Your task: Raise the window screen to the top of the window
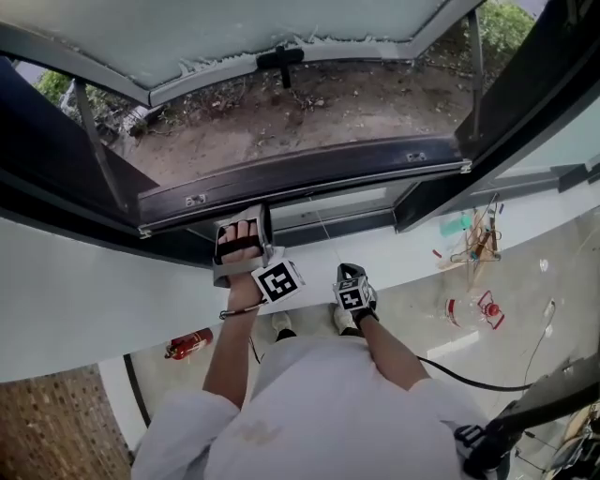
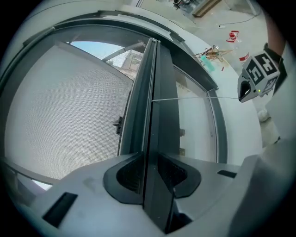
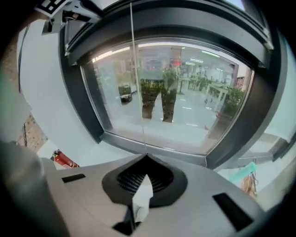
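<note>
The window screen's grey mesh (image 2: 64, 102) ends in a dark rail (image 2: 155, 92), seen from above as a dark bar (image 1: 309, 173) across the window opening. My left gripper (image 1: 242, 227) (image 2: 150, 171) is shut on that rail, one pad on each side. A thin pull cord (image 2: 194, 98) (image 3: 137, 92) runs from the rail down to my right gripper (image 1: 351, 277) (image 2: 256, 76). The right gripper (image 3: 141, 185) hangs lower, in front of the white wall, shut on the cord's white tab (image 3: 142, 196).
A tilted window sash (image 1: 281, 28) hangs over the opening, with bare ground outside. A fixed glass pane (image 3: 175, 102) sits below the rail. A red fire extinguisher (image 1: 187, 344) (image 3: 64, 159), a black cable (image 1: 459, 375) and scattered clutter (image 1: 478, 239) lie on the floor.
</note>
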